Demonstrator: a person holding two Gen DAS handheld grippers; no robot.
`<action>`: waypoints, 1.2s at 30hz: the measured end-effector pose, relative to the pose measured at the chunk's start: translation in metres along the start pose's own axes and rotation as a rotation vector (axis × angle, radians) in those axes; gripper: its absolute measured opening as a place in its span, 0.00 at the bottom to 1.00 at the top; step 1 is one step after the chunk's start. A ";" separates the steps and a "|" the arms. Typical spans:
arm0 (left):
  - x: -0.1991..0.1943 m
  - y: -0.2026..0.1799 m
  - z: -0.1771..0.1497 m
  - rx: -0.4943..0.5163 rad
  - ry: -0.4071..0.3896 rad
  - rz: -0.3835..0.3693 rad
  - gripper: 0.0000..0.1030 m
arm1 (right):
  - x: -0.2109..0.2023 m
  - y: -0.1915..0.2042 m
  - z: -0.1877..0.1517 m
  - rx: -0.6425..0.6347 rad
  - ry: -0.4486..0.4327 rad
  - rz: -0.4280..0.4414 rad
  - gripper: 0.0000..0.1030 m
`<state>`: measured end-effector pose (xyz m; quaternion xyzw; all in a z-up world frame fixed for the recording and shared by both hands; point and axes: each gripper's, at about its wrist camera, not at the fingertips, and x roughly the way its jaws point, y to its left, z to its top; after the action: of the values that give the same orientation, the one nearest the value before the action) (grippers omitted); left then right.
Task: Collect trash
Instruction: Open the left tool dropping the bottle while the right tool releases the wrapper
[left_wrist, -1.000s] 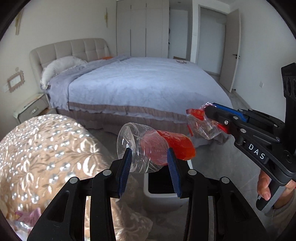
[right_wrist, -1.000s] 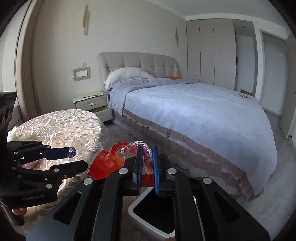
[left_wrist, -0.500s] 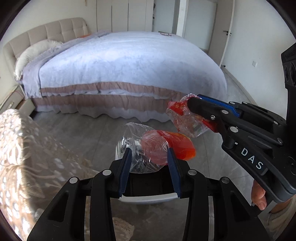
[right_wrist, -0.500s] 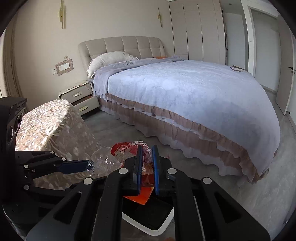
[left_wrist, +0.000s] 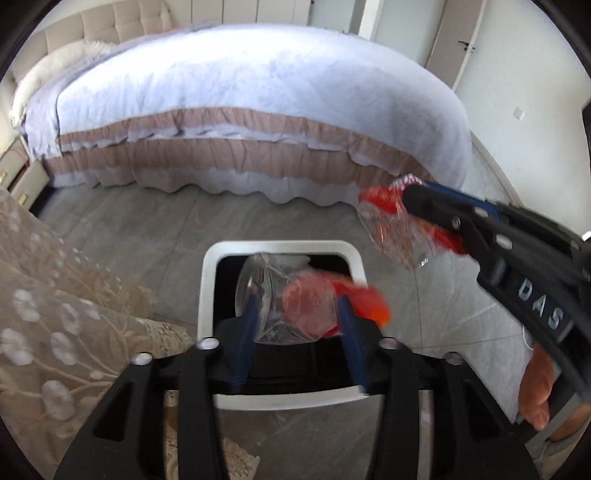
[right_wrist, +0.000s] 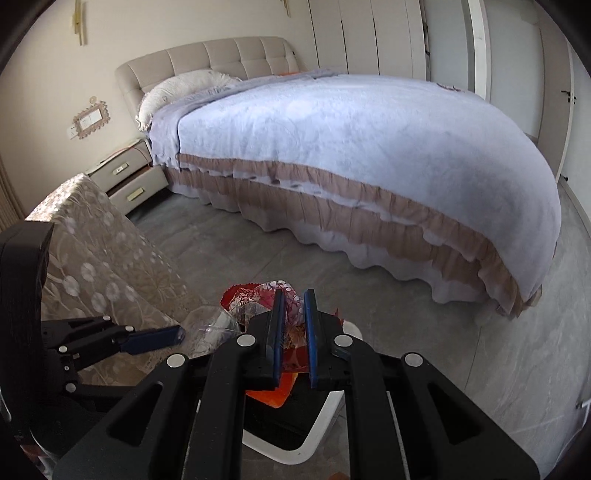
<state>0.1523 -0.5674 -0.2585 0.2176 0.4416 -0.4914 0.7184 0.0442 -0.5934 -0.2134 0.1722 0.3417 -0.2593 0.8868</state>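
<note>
My left gripper (left_wrist: 297, 312) is shut on a crushed clear plastic bottle (left_wrist: 280, 295) with an orange-red label. It holds the bottle right above the open white-rimmed trash bin (left_wrist: 208, 284). My right gripper (right_wrist: 293, 306) is shut on a crinkly red and clear wrapper (right_wrist: 255, 299). In the left wrist view the wrapper (left_wrist: 395, 229) hangs just right of the bin, above the floor. The bin's rim (right_wrist: 314, 439) shows below my right gripper, and the left gripper's blue fingertip (right_wrist: 159, 338) shows at the left.
A large bed (left_wrist: 236, 96) with a pale blue cover stands beyond the bin. A table with a lace floral cloth (left_wrist: 48, 295) is close on the left. A nightstand (right_wrist: 125, 177) sits by the headboard. Grey tiled floor (right_wrist: 480, 350) lies between bed and bin.
Both grippers tilted down and moved over the bin. The bottle now hangs directly above the bin opening. The wrapper stays beside it on the right.
</note>
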 end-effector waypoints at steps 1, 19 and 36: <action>0.004 0.001 0.000 -0.006 0.006 -0.008 0.82 | 0.005 0.000 -0.002 0.004 0.014 -0.001 0.11; -0.049 0.010 -0.003 -0.005 -0.122 0.417 0.95 | 0.039 0.018 -0.006 -0.035 0.055 0.071 0.12; -0.133 -0.004 0.002 -0.051 -0.292 0.382 0.95 | 0.042 0.030 -0.022 -0.114 0.071 0.035 0.96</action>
<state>0.1329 -0.5025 -0.1440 0.2059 0.2960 -0.3614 0.8599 0.0772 -0.5734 -0.2544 0.1365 0.3839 -0.2176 0.8869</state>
